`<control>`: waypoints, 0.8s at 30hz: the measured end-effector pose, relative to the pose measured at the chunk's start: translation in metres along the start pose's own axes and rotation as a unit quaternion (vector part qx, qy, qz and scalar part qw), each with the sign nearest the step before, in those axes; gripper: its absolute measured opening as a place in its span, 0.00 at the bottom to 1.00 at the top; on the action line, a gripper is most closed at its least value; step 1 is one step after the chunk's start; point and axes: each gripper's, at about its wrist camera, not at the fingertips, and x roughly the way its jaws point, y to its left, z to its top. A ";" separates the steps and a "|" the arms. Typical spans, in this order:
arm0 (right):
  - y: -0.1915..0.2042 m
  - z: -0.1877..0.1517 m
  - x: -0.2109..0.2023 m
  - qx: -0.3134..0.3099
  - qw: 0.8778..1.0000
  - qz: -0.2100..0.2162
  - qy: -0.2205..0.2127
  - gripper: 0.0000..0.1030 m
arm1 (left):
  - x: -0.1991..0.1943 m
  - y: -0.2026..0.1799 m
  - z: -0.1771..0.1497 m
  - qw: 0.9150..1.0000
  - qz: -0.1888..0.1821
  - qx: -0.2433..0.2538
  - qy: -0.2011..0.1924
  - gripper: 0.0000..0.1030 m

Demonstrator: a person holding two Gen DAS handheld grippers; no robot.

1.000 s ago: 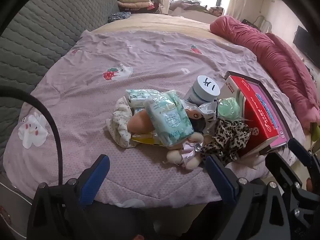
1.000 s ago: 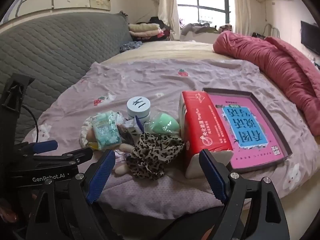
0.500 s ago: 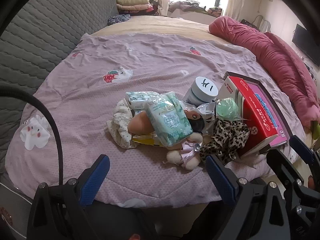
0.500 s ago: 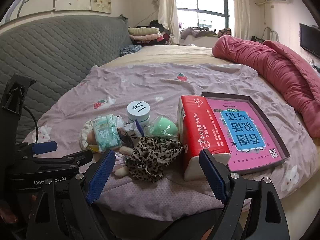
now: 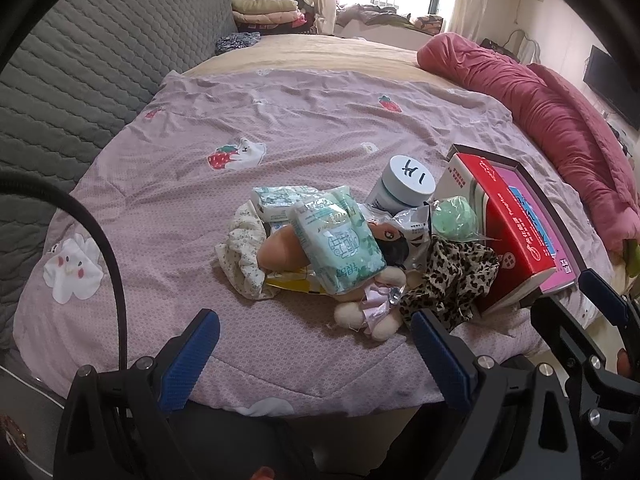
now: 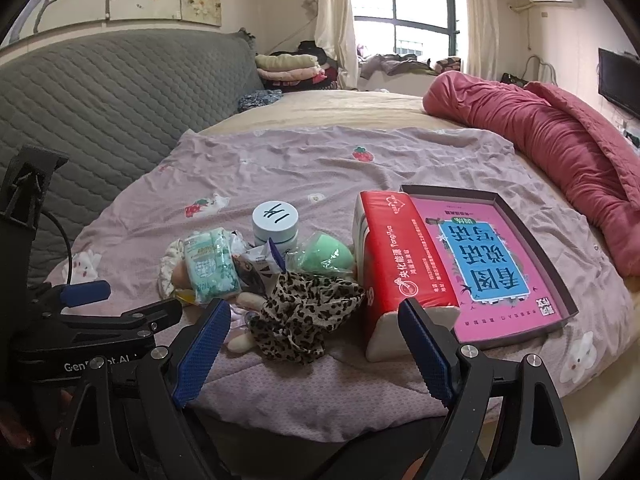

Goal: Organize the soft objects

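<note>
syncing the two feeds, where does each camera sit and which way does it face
Left wrist: on the left gripper, low at the bed's near edge, facing the pile; the right gripper shows at right.
Right wrist: on the right gripper, further right, facing the scarf and tissue box; the left gripper shows at left.
Shared: jar, tray.

Right gripper [image 6: 314, 350]: jaws spread wide, empty, near the bed edge. Ahead on the lilac quilt [image 6: 320, 168]: leopard-print cloth [image 6: 304, 320], red tissue pack [image 6: 396, 264] leaning against the pink-lined box tray [image 6: 560, 280], green sponge [image 6: 326, 258], white-lidded jar [image 6: 276, 222].
</note>
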 end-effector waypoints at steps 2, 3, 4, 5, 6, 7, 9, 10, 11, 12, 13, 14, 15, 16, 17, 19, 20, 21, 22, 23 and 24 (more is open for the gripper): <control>0.000 -0.001 0.000 0.001 1.000 0.000 0.000 0.84 | 0.000 0.000 0.000 1.000 -0.001 0.000 0.000 0.94; 0.000 -0.001 0.000 0.001 1.000 -0.001 -0.001 0.84 | -0.001 0.000 0.000 1.000 -0.001 0.001 0.000 0.94; 0.000 0.000 0.000 0.001 1.000 0.000 -0.001 0.84 | -0.001 0.000 -0.001 1.000 -0.001 0.001 0.000 0.94; 0.000 -0.001 0.000 0.001 1.000 0.002 0.000 0.84 | -0.001 0.000 -0.001 1.000 -0.001 0.000 -0.001 0.94; -0.001 -0.001 0.000 0.001 1.000 0.001 -0.001 0.84 | -0.001 0.000 -0.001 1.000 -0.001 0.001 -0.001 0.94; -0.001 -0.001 0.000 0.001 1.000 0.002 -0.001 0.84 | -0.002 0.000 -0.001 1.000 -0.001 0.001 -0.001 0.94; -0.001 -0.001 0.000 0.001 1.000 0.002 -0.001 0.84 | -0.002 0.000 -0.001 1.000 -0.001 0.001 -0.001 0.94; -0.002 -0.001 0.000 0.001 1.000 0.003 -0.002 0.84 | -0.003 -0.001 -0.001 1.000 -0.001 0.001 -0.003 0.94; -0.002 -0.001 0.000 0.002 1.000 0.004 -0.002 0.84 | -0.003 0.000 -0.001 1.000 -0.001 0.001 -0.003 0.94; -0.003 -0.001 -0.001 0.001 1.000 0.003 -0.003 0.84 | -0.004 0.001 -0.001 1.000 -0.002 0.002 -0.003 0.94; -0.003 -0.001 -0.001 0.001 1.000 0.003 -0.004 0.84 | -0.004 0.001 -0.001 1.000 -0.001 0.002 -0.003 0.94; -0.003 -0.001 -0.002 0.001 1.000 0.003 -0.005 0.84 | -0.004 0.001 -0.001 1.000 -0.001 0.002 -0.003 0.94; -0.003 -0.001 -0.002 0.000 1.000 0.003 -0.004 0.84 | -0.004 0.001 0.000 1.000 -0.001 0.001 -0.003 0.94; -0.003 -0.001 -0.002 0.001 1.000 0.003 -0.004 0.84 | -0.004 0.001 0.000 1.000 -0.001 0.001 -0.004 0.94; -0.003 -0.001 -0.002 0.001 1.000 0.002 -0.005 0.84 | -0.005 0.001 0.000 1.000 0.000 0.001 -0.005 0.94; -0.003 -0.001 -0.002 0.001 1.000 0.002 -0.005 0.84 | -0.006 0.001 0.000 1.000 -0.001 0.001 -0.006 0.94; -0.003 -0.001 -0.002 0.001 1.000 0.002 -0.005 0.84 | -0.006 0.001 0.000 1.000 -0.001 0.001 -0.006 0.94; -0.003 -0.001 -0.002 0.001 1.000 0.003 -0.005 0.84 | -0.006 0.002 0.000 1.000 0.000 0.001 -0.006 0.94; -0.003 -0.001 -0.002 0.001 1.000 0.003 -0.004 0.84 | -0.007 0.002 0.000 1.000 -0.001 0.000 -0.006 0.94; -0.003 -0.001 -0.002 0.001 1.000 0.002 -0.005 0.84 | -0.007 0.002 0.000 1.000 -0.001 0.001 -0.006 0.94; -0.003 -0.001 -0.002 0.001 1.000 0.003 -0.005 0.84 | -0.007 0.001 0.000 1.000 0.000 0.001 -0.006 0.94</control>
